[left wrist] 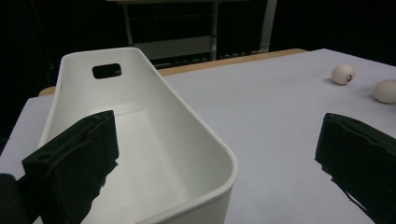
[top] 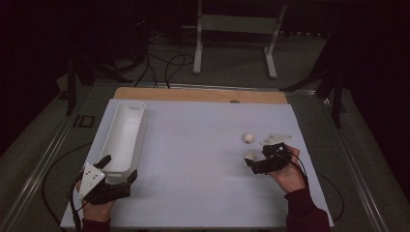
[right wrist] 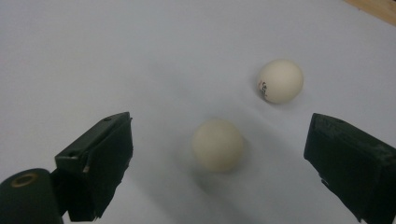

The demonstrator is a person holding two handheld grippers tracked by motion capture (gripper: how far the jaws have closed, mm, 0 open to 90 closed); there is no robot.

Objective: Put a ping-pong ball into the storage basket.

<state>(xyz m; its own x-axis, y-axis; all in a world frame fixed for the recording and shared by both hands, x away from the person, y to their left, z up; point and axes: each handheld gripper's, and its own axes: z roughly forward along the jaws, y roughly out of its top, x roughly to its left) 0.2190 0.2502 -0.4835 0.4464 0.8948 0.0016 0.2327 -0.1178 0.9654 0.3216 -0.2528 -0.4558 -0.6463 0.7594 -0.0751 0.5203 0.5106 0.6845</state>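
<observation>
A long white bin (top: 122, 133) lies on the left of the white table top (top: 193, 145); it looks empty, with a handle slot in its far wall (left wrist: 107, 71). My left gripper (top: 119, 166) is open across the bin's near corner (left wrist: 205, 149), one jaw inside and one outside over the table. Two white balls rest on the right. My right gripper (top: 256, 156) is open around the nearer ball (top: 250, 156), which lies between the jaws (right wrist: 218, 144) without touching them. The farther ball (top: 248, 137) carries a small print mark (right wrist: 280, 80).
A wooden strip (top: 198, 94) runs along the table's far edge. Beyond it stand a white frame (top: 237, 29) and loose cables (top: 164, 63) on the floor. Both balls also appear far right in the left gripper view (left wrist: 343, 73).
</observation>
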